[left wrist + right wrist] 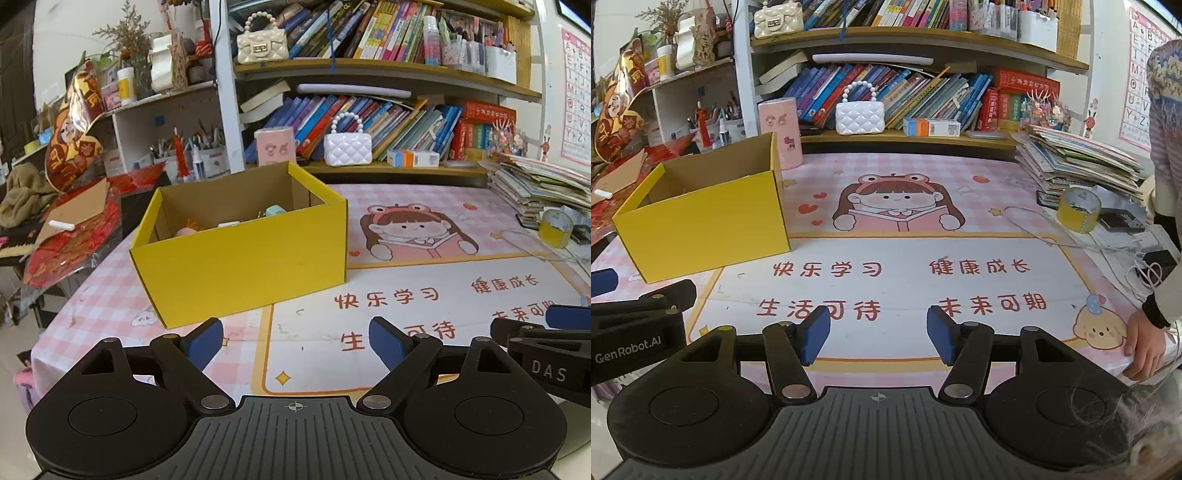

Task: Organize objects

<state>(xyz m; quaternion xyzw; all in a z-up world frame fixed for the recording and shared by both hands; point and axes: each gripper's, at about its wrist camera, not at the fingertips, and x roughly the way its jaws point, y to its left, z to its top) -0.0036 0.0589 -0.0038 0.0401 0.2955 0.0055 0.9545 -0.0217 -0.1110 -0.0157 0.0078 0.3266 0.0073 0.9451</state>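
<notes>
Both our grippers hang empty over the desk mat (886,288).

Our left gripper (295,341) has its jaws spread wide, nothing between them; our right gripper (878,339) is released too — only mat beneath. The yellow box (243,254) stands on the mat's left part, with small toys (275,211) lying inside it.

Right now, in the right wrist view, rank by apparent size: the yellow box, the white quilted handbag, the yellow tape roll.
1. yellow box, clearly largest.
2. white quilted handbag.
3. yellow tape roll.
Handbag and tape roll look close; the bag sits farther back, so their order is unsure.
</notes>
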